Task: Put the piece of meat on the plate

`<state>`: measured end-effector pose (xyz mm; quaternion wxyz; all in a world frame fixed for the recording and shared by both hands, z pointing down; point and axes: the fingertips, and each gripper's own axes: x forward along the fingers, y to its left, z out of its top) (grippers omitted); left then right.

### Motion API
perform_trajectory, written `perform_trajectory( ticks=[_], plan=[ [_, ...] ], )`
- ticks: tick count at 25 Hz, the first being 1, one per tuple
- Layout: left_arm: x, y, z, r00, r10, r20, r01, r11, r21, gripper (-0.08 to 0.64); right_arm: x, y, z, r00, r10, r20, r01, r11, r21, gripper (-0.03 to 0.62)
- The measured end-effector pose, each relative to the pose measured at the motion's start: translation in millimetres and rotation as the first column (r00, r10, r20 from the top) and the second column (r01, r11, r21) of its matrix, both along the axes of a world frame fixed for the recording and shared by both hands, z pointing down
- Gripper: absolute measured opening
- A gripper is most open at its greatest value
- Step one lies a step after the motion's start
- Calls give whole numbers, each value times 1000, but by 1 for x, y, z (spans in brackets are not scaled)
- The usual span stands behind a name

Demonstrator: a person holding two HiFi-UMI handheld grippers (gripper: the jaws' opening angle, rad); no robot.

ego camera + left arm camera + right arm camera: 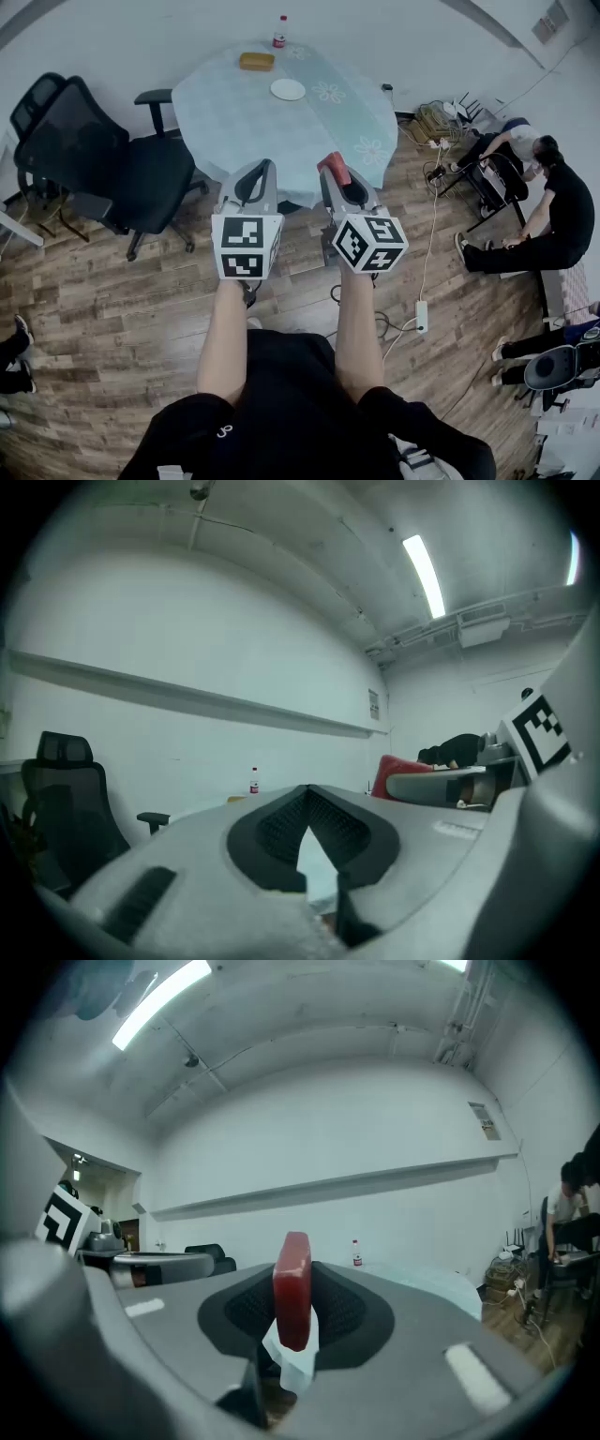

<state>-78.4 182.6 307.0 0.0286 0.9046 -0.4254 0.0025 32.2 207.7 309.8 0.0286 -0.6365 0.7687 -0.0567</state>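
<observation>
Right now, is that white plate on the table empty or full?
Empty: the plate shows bare white; the meat is clamped in the right gripper.

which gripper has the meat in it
The right gripper: its jaws clamp the red piece of meat on edge. The left gripper has its jaws shut with nothing between them.

The right gripper (pixel 337 180) holds the red piece of meat (pixel 333 168) upright above the round counter's (pixel 244 122) near edge, with the left gripper (pixel 262 174) just beside it. The white plate (pixel 288 89) lies farther across, near a brown block (pixel 256 61) and a small bottle (pixel 279 33).
</observation>
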Motion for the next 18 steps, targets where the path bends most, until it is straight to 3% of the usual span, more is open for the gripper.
perform_trajectory(
  ticks=[11, 18],
  plan=[
    [11, -11, 8, 999, 40, 0, -40, 999, -14, -6, 3, -2, -4, 1000, 15, 27, -15, 1000, 22, 101],
    [23, -23, 25, 997, 71, -21, -72, 995, -62, -6, 35, 11, 9, 995, 100, 27, -100, 995, -15, 101]
  ],
)
